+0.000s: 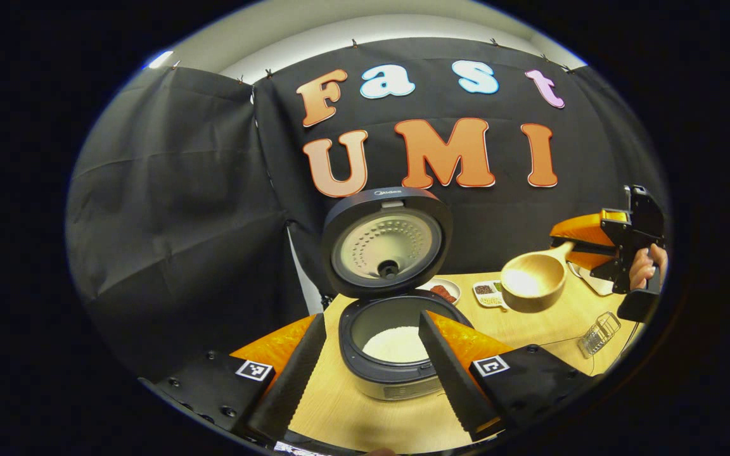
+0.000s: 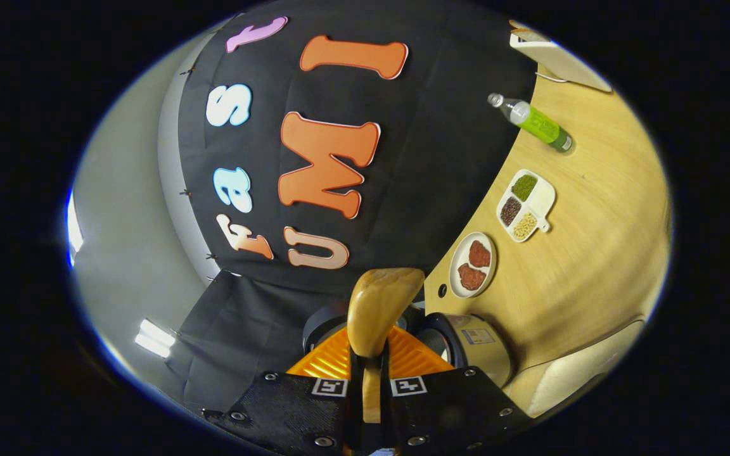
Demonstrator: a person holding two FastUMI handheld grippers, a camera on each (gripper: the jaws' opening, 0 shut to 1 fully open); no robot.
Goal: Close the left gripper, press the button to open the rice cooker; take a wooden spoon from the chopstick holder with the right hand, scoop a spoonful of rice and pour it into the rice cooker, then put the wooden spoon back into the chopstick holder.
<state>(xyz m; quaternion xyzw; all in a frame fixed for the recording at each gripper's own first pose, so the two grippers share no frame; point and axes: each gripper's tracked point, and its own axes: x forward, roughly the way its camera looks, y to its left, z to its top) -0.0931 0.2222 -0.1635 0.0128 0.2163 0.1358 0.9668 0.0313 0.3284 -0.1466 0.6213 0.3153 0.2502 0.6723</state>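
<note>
In the left gripper view, a rice cooker (image 1: pixel 397 354) stands on a light wooden table (image 1: pixel 549 329) with its lid (image 1: pixel 387 244) swung up and back, the metal inner plate facing forward. White rice (image 1: pixel 397 344) lies in the bottom of the inner pot. The left gripper (image 1: pixel 371 367) hovers in front of the cooker with its two fingers spread wide, one to each side of the pot, gripping nothing.

To the right and farther off, the right gripper (image 1: pixel 577 250), held by a person's hand (image 1: pixel 647 266), pinches the handle of a wooden spoon (image 1: pixel 533 282). The spoon's bowl is tilted toward the camera, above the table, right of the cooker and apart from it. Behind it sit a small plate (image 1: pixel 444 291) of red food and a divided dish (image 1: pixel 488 294) of grains. A wire chopstick holder (image 1: pixel 599 332) stands near the table's right edge.

In the right gripper view, the right gripper (image 2: pixel 371 373) has its fingers pressed together on the spoon (image 2: pixel 377 310) handle, the bowl rising ahead. The cooker (image 2: pixel 473 345) shows just behind. The plate (image 2: pixel 473 265), the divided dish (image 2: pixel 525 204) and a green bottle (image 2: pixel 533 121) lying on its side rest on the table (image 2: pixel 599 253).
</note>
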